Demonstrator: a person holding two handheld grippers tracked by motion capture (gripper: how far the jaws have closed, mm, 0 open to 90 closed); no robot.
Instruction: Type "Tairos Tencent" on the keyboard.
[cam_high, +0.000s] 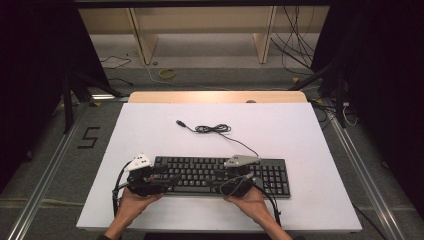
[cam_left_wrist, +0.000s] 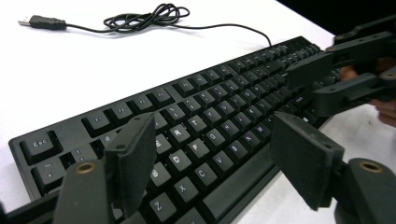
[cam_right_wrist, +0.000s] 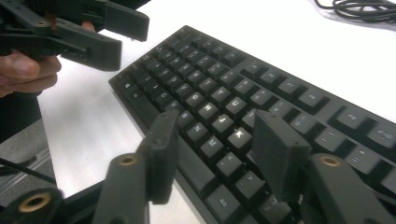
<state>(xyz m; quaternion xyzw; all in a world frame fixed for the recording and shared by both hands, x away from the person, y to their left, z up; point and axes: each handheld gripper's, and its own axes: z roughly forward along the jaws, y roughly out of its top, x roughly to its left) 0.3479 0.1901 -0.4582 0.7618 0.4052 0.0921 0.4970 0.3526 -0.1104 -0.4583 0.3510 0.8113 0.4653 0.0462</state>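
Both matte black two-jaw tools, left tool (cam_high: 161, 179) and right tool (cam_high: 223, 179), spread, pinching nothing, above flat black plastic keyboard (cam_high: 260, 175) near front edge of smooth white counter (cam_high: 310, 135); thin coiled cable (cam_high: 212, 129) behind.

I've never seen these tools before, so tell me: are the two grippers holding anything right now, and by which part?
Nothing is held. The left gripper and the right gripper both hover open over the keyboard, with only keys showing between their jaws.
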